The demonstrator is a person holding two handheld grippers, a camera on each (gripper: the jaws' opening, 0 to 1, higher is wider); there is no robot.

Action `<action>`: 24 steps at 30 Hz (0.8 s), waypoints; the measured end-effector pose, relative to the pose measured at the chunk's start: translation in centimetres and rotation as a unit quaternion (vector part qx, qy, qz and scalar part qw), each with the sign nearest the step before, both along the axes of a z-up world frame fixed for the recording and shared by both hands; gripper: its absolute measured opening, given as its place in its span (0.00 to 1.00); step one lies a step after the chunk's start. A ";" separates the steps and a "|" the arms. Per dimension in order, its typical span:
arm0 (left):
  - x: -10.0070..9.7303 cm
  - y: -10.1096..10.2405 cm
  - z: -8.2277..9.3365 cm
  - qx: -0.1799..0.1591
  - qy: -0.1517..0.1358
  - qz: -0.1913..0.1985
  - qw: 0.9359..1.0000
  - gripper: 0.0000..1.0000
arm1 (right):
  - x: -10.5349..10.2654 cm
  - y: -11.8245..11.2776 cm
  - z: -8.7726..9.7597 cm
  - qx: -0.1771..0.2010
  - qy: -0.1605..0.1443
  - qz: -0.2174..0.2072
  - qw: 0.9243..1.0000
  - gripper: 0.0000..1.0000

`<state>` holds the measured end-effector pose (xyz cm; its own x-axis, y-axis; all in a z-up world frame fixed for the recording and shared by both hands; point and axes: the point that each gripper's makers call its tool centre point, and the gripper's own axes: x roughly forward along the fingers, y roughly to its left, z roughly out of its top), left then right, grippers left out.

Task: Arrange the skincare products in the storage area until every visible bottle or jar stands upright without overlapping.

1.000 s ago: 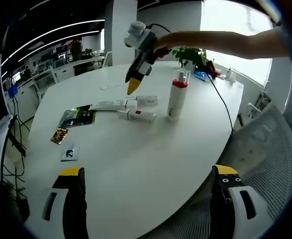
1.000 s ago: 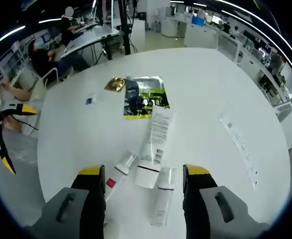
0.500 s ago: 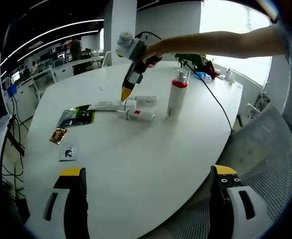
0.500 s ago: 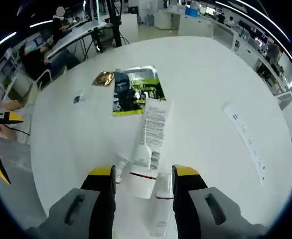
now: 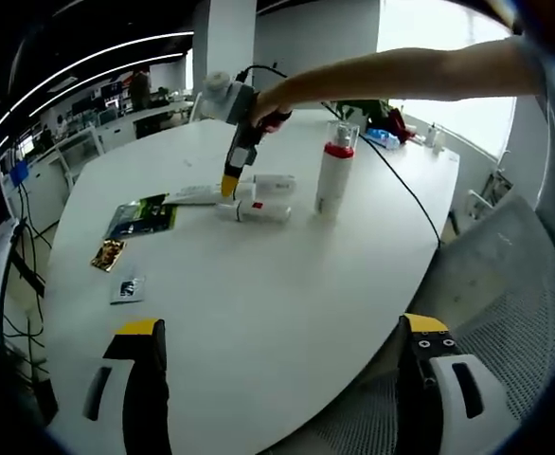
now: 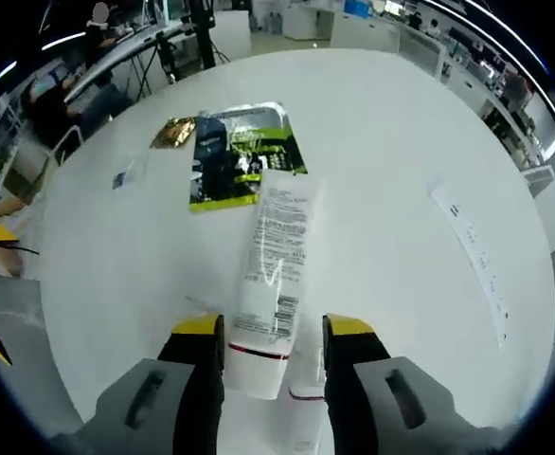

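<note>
Currently the right gripper has its jaws straddling the capped end of a flat-lying white tube, not visibly clamped. Ahead lies a green sachet. The left gripper, spread wide, hangs well short of the upright white bottle.

The tabletop is smooth white laminate with a soft sheen. On it, a white plastic tube with a satin skin lies lengthwise, printed in fine black text. Just beyond the tube's far end lies a glossy green-and-black foil sachet, and beside that sachet a crinkled gold foil packet. In the left gripper view, a matt white bottle has a clear plastic cap.
</note>
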<state>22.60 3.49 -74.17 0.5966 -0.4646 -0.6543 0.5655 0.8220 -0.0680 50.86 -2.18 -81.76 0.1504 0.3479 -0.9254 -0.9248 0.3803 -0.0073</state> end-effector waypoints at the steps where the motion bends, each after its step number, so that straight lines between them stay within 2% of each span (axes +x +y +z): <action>1: 0.0 0.0 0.0 0.001 0.001 0.000 1.000 0.95 | 0.0 -0.1 -0.2 -0.003 0.000 0.000 1.000 0.42; 4: -0.1 0.0 -0.2 0.005 0.003 -0.003 1.000 0.95 | -0.1 -0.1 -0.7 -0.017 -0.004 0.004 1.000 0.43; 24: -0.3 -0.1 -0.6 0.014 0.011 -0.016 1.000 0.94 | 0.4 1.0 -1.7 -0.029 0.003 0.004 1.000 0.43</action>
<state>22.31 3.35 -74.80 0.5672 -0.4643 -0.6803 0.5901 0.8052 -0.0575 51.28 -1.21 -83.51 0.1420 0.2945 -0.9450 -0.9280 0.3718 -0.0235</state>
